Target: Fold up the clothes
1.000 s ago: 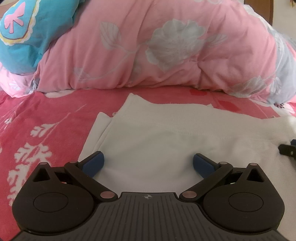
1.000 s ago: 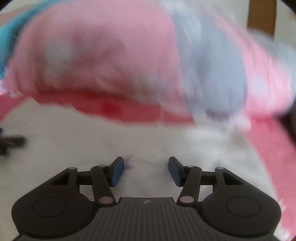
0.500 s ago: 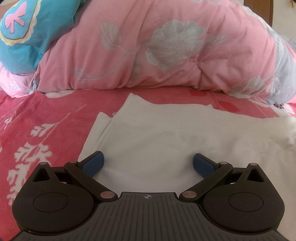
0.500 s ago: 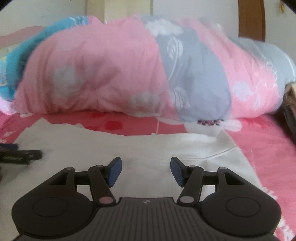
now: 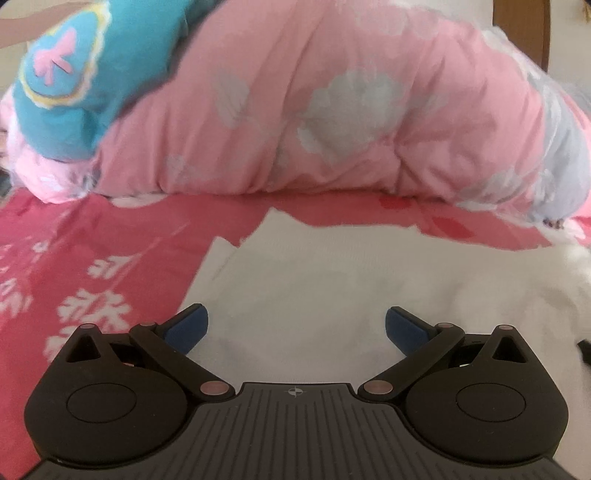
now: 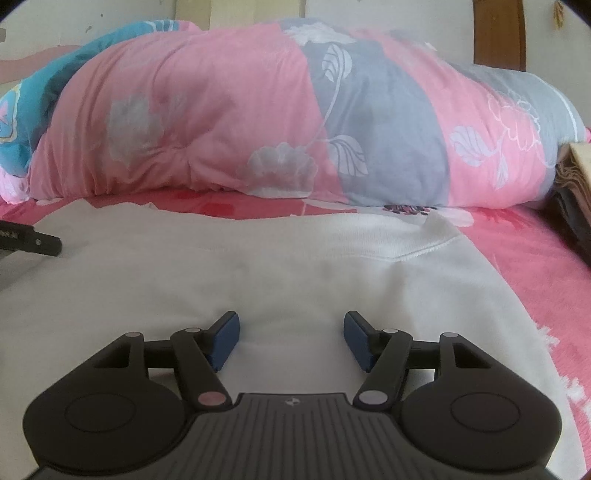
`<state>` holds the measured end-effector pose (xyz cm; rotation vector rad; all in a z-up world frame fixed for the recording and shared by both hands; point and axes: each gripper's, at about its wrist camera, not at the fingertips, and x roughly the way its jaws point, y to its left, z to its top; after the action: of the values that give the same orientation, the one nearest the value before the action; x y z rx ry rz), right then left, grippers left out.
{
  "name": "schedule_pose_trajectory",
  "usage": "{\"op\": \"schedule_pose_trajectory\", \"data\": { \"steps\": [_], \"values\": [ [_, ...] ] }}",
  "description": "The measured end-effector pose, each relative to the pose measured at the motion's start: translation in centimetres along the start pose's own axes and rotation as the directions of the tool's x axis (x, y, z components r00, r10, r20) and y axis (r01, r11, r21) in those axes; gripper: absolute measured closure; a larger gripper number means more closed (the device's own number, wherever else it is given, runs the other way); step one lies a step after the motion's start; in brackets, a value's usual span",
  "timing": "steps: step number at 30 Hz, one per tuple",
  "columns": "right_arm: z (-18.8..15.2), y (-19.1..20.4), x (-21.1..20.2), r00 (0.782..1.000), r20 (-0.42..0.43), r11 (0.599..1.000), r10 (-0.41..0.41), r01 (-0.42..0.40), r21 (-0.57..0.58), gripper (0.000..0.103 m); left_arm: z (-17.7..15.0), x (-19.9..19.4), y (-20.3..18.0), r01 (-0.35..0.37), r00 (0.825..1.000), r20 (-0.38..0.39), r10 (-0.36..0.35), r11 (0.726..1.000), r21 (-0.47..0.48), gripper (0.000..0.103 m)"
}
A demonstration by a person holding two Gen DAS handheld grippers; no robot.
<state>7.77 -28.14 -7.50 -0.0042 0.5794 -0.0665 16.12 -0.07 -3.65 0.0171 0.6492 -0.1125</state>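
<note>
A white garment [image 5: 332, 288] lies spread flat on the red bedsheet [image 5: 92, 258]; its ribbed hem runs along the far edge. In the left wrist view my left gripper [image 5: 295, 317] hovers over the garment's left part, jaws wide open and empty. In the right wrist view the same garment [image 6: 295, 266] fills the foreground. My right gripper [image 6: 290, 321] is above its right part, jaws opening, with nothing between the blue pads [image 6: 223, 339]. A black part of the left gripper [image 6: 33, 242] shows at that view's left edge.
A bulky pink and grey floral quilt [image 6: 258, 122] is piled along the far side of the bed, with a teal pillow [image 5: 62, 92] at its left end. Dark folded items [image 6: 576, 206] sit at the bed's right edge. Behind stands a wooden post [image 6: 498, 29].
The left gripper has risen a little and its view is now blurred. The right gripper has moved across the garment and its jaws stand slightly wider.
</note>
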Motion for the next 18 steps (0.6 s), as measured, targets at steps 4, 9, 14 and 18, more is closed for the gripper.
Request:
{"op": "schedule_pose_trajectory", "data": {
  "steps": [4,9,14,18],
  "values": [
    [-0.1,0.0,-0.1,1.000,0.005,1.000,0.002,-0.002,0.003,0.038,-0.4,-3.4,-0.9,0.060,0.996,0.057,-0.062,0.997,0.039,0.000],
    [0.0,-0.2,-0.1,1.000,0.009,1.000,0.010,-0.010,0.012,0.037,-2.7,-6.4,-1.0,0.126,0.987,0.088,-0.131,0.990,0.066,0.000],
    [0.2,-1.5,-3.5,0.994,0.095,0.993,0.056,-0.065,0.101,0.038,-5.0,-8.1,0.9,0.106,0.989,0.099,-0.110,0.993,0.053,0.000],
    [-1.2,-0.5,-7.9,0.978,0.158,0.983,0.138,-0.154,0.096,0.044,-6.9,-8.4,1.9,0.064,0.994,0.093,-0.066,0.998,0.026,0.000]
  ]
}}
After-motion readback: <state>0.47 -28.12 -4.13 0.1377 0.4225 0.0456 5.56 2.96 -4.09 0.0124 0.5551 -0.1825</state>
